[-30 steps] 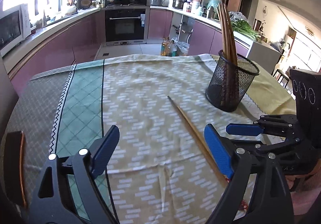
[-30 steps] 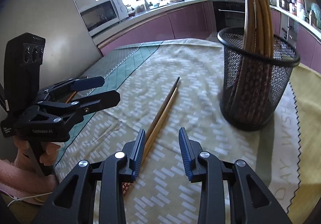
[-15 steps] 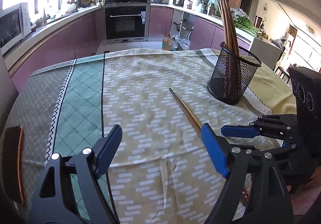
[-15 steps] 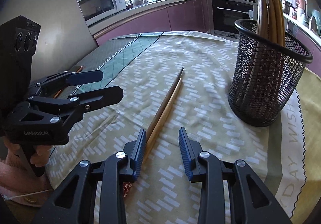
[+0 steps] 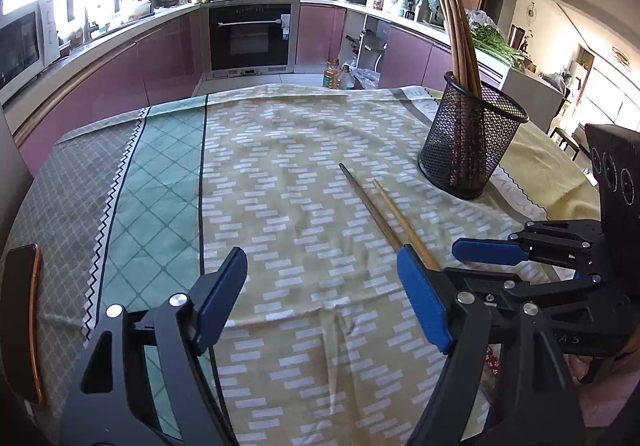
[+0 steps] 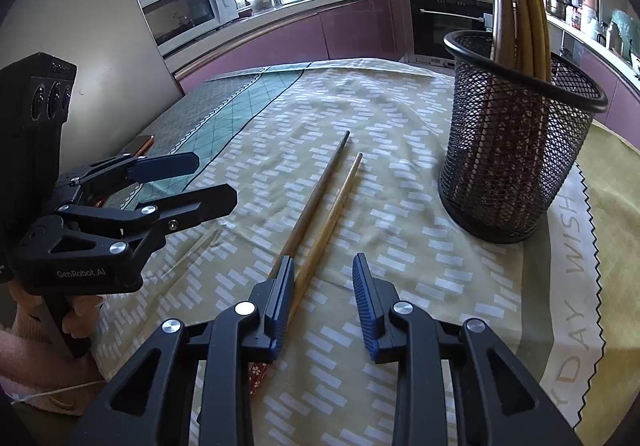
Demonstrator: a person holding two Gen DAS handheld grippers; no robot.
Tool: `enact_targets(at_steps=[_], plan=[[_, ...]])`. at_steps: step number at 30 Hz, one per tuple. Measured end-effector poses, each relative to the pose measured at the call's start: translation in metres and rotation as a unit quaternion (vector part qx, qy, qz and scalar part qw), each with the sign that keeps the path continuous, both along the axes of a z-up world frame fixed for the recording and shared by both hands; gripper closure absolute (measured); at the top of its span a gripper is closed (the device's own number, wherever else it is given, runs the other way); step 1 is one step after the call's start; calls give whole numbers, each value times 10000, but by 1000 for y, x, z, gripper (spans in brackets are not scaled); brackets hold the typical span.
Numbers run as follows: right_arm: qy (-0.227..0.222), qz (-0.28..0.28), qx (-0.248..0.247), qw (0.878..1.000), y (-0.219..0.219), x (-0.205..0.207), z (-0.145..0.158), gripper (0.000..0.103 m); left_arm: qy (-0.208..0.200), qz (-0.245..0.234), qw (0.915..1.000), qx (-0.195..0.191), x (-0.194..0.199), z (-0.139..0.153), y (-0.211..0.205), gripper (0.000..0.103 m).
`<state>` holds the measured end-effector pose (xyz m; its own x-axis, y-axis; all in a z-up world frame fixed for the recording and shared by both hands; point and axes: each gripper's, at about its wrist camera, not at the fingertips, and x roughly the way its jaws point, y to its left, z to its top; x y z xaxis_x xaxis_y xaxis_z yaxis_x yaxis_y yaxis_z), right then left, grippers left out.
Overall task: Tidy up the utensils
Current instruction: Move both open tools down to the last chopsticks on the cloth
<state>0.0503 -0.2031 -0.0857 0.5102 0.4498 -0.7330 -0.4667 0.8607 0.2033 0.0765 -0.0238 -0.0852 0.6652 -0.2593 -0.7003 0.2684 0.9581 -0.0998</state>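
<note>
- Step in hand: picking up the two loose chopsticks (image 6: 320,214) that lie side by side on the worktop (image 6: 400,118), apparently to join the ones already standing in the mesh cup (image 6: 516,150).
- The right claw (image 6: 323,302) is released and holds nothing. Its jaws have just been closing a little. The lighter chopstick's near end runs into the gap between them, close against the left pad; the darker one passes behind that pad's outer side.
- The left claw (image 5: 320,302) is also released, jaws wide and just narrowing, nothing between them but cloth. The chopsticks lie ahead of it and to its right, beyond its right pad.
- The cup stands ahead and right of the right claw, well apart from the chopstick tips.
- Next move, as a judgement: the right claw likely needs to shift left to straddle both sticks, or settle for the lighter one, then clench near the thick ends.
- Risk: thin sticks may roll or scissor apart when pinched.
</note>
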Motion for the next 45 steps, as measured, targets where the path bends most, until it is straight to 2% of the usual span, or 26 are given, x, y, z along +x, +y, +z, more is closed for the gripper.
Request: enact_targets(at_steps=[6, 19, 24, 27, 31, 38, 45], plan=[[16, -99, -16, 9999, -7, 1, 1, 76, 76, -173, 9998, 40, 2, -1, -9, 31], [38, -236, 22, 9997, -23, 3, -1, 76, 423, -704, 9957, 435, 17, -22, -52, 46], [45, -232, 67, 9997, -24, 3, -1, 76, 429, -782, 9945, 544, 16, -23, -59, 50], [41, -218, 69, 9997, -25, 3, -2, 76, 438, -825, 9942, 524, 15, -23, -60, 57], [35, -217, 59, 9997, -25, 2, -2, 76, 452, -809, 9941, 560, 11, -23, -59, 60], [18, -206, 33, 9998, -24, 2, -1, 76, 561, -880, 9934, 482, 0, -21, -52, 71], [-8, -187, -23, 9998, -20, 4, 0, 76, 565, -849, 9940, 402, -2, -19, -44, 69]])
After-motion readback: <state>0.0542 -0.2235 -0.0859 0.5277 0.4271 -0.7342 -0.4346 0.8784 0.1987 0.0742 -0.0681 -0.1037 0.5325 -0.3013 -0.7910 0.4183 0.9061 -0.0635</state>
